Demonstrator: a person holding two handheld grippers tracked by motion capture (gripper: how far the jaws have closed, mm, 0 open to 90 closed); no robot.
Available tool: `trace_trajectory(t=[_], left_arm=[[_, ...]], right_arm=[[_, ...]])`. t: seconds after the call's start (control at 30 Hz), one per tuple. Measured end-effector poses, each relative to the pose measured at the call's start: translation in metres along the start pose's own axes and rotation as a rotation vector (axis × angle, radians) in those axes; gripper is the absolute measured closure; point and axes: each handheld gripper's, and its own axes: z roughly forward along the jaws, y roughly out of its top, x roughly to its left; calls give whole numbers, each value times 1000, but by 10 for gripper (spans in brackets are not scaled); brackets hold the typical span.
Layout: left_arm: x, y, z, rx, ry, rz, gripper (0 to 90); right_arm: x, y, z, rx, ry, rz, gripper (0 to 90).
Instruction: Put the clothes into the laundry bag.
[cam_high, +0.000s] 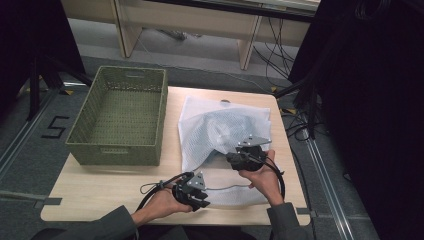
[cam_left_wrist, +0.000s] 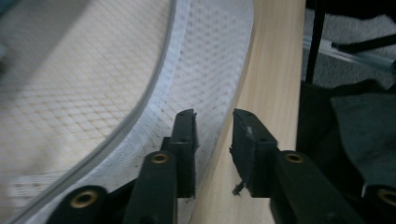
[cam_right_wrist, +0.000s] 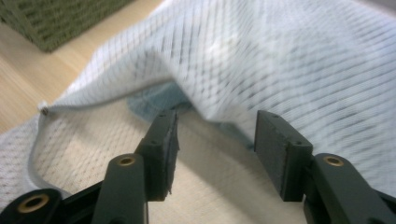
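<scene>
White mesh bag (cam_high: 220, 135) between spread left gripper (cam_left_wrist: 212, 123) at its near edge and spread right gripper (cam_right_wrist: 215, 123) at its mouth.

Lighting: even, overhead, moderate; surroundings dark. Tabletop (cam_high: 100, 185) evenly lit, no glare. Soft shadow under raised fold of mesh bag (cam_right_wrist: 261, 60). High view soft, low detail. Both gripper views: far mesh blurred, near jaws sharper.
</scene>
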Motion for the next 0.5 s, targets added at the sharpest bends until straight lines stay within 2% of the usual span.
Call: trace_trajectory(t=[0.03,0.07,0.1,0.13,0.17,0.2,0.23,0.27,0.3,0.33,0.4,0.43,0.47,0.5], left_arm=[[0,1,-5,-11,0,-15,629],[1,3,-11,-23,6,-11,602],[0,3,-16,-40,11,-27,584],[0,3,-19,-52,15,-25,564],[0,3,-25,-57,21,-28,546],[-1,2,-32,-69,31,-35,522],[0,1,-37,-78,40,-28,506],[-1,0,-41,-83,51,-40,496],[0,-2,-46,-78,66,-27,483],[1,-4,-50,-76,81,-23,468],[3,-9,-58,-80,101,-35,442],[5,-11,-61,-78,111,-32,433],[6,-14,-63,-78,119,-59,421],[8,-16,-66,-76,132,-66,409]], right_arm=[[-1,2,-7,-8,-7,-4,480],[-2,3,-11,-16,-22,-3,469],[-5,3,-14,-33,-42,-13,458],[-9,3,-16,-40,-74,-18,438],[-11,2,-18,-30,-81,-7,415],[-16,1,-16,-55,-101,-3,387],[-21,-1,-15,-39,-100,14,366],[-23,-3,-14,-28,-94,17,348],[-22,-5,-13,-21,-91,44,347],[-24,-7,-10,-13,-91,18,347],[-25,-11,-6,25,-97,17,346],[-26,-12,-3,34,-100,0,357],[-28,-13,1,34,-110,-24,375],[-28,-13,3,57,-110,-21,400]])
